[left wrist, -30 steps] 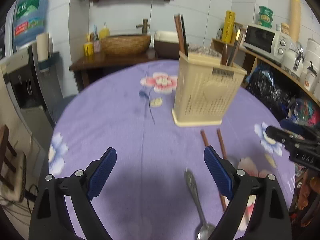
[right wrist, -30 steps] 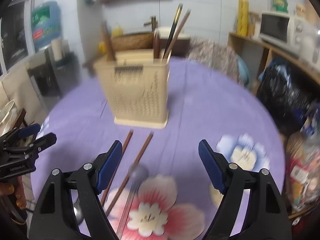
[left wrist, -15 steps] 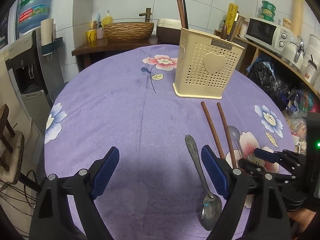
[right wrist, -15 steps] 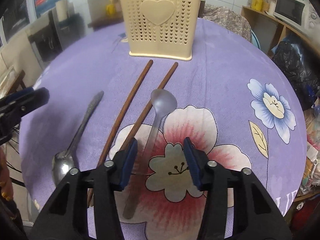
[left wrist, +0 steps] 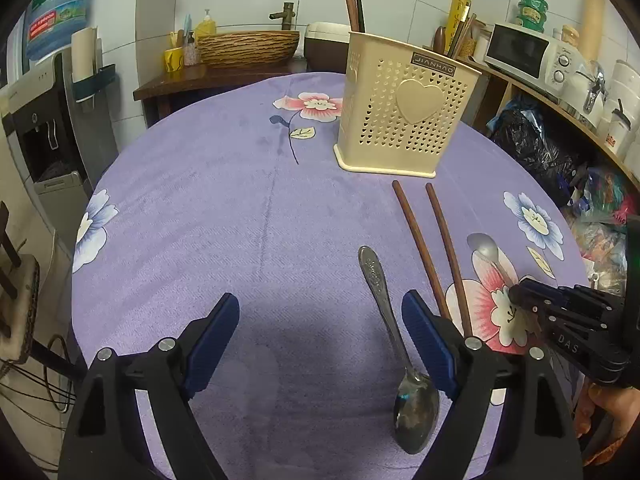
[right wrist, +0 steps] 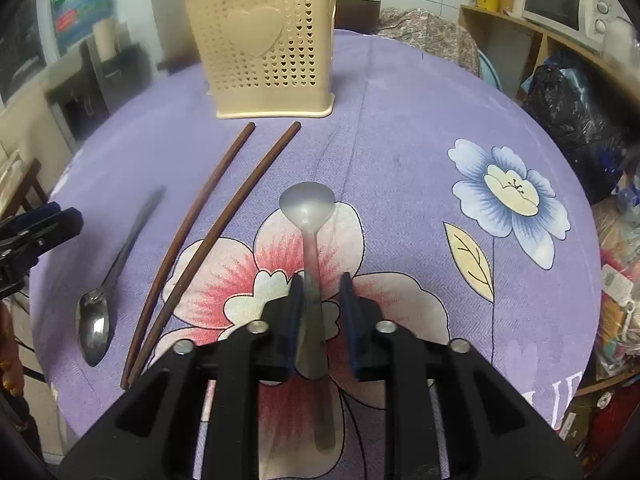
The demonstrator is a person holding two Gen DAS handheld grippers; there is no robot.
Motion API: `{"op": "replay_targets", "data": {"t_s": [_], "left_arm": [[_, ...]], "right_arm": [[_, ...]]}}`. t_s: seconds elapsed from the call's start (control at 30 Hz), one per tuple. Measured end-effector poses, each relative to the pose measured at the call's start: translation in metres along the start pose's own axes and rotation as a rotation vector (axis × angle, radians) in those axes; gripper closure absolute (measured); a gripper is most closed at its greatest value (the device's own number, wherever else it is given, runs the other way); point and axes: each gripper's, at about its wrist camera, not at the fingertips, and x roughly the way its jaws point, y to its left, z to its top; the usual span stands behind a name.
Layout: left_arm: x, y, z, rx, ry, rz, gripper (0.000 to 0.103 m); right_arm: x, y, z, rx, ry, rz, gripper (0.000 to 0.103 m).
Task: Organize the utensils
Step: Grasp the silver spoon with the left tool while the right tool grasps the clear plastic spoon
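A cream perforated utensil holder [left wrist: 404,120] [right wrist: 272,48] stands on the purple flowered tablecloth [left wrist: 200,200] with chopsticks upright in it. Two brown chopsticks [left wrist: 420,248] [right wrist: 208,232] lie in front of it. To their left lies a metal spoon [left wrist: 384,304] [right wrist: 120,256], to their right a pale grey spoon [left wrist: 484,248] [right wrist: 308,208]. My right gripper [right wrist: 320,292] is low over the grey spoon, jaws narrowed around its handle with a small gap on the right side; the spoon rests on the cloth. My left gripper [left wrist: 320,336] hangs wide open, the metal spoon beside its right finger.
The round table's edge drops off close on the right and near side. A microwave [left wrist: 528,52] and shelf clutter stand at the right, black bags [right wrist: 568,100] beside the table. A side table with a wicker basket [left wrist: 248,46] stands behind, a water dispenser [left wrist: 44,120] at the left.
My right gripper came down over the grey spoon and its jaws narrowed from wide to almost touching the handle. The left gripper pulled back a little and stays open.
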Motion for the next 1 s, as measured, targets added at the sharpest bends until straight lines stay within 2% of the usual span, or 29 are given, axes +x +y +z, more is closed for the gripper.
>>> {"op": "replay_targets", "data": {"t_s": [0.03, 0.07, 0.2, 0.33, 0.53, 0.57, 0.63, 0.83, 1.0], "left_arm": [[0.000, 0.000, 0.000, 0.000, 0.002, -0.003, 0.021], [0.000, -0.001, 0.000, 0.001, 0.003, -0.003, 0.021], [-0.001, -0.002, 0.001, 0.008, 0.001, -0.007, 0.021], [0.000, 0.000, 0.001, 0.006, 0.005, -0.002, 0.021], [0.003, 0.003, -0.001, -0.008, 0.019, -0.006, 0.021], [0.004, 0.002, 0.000, -0.006, 0.023, -0.009, 0.024], [0.007, -0.002, 0.000, 0.008, 0.035, -0.015, 0.026], [0.025, -0.020, 0.003, 0.068, 0.093, -0.045, 0.036], [0.050, -0.039, 0.010, 0.143, 0.157, -0.035, 0.053]], "right_arm": [[0.000, -0.001, 0.000, 0.001, 0.002, 0.001, 0.052], [0.001, 0.000, 0.000, 0.001, 0.001, -0.007, 0.036], [0.009, 0.003, 0.007, -0.004, 0.011, 0.011, 0.036], [0.022, 0.010, 0.024, -0.059, 0.030, -0.001, 0.037], [0.041, 0.015, 0.050, -0.084, 0.061, 0.016, 0.048], [0.042, 0.016, 0.053, -0.084, 0.062, 0.015, 0.059], [0.043, 0.017, 0.057, -0.087, 0.072, 0.010, 0.066], [0.041, 0.017, 0.052, -0.078, 0.066, 0.011, 0.066], [0.040, 0.016, 0.052, -0.074, 0.067, 0.015, 0.066]]}}
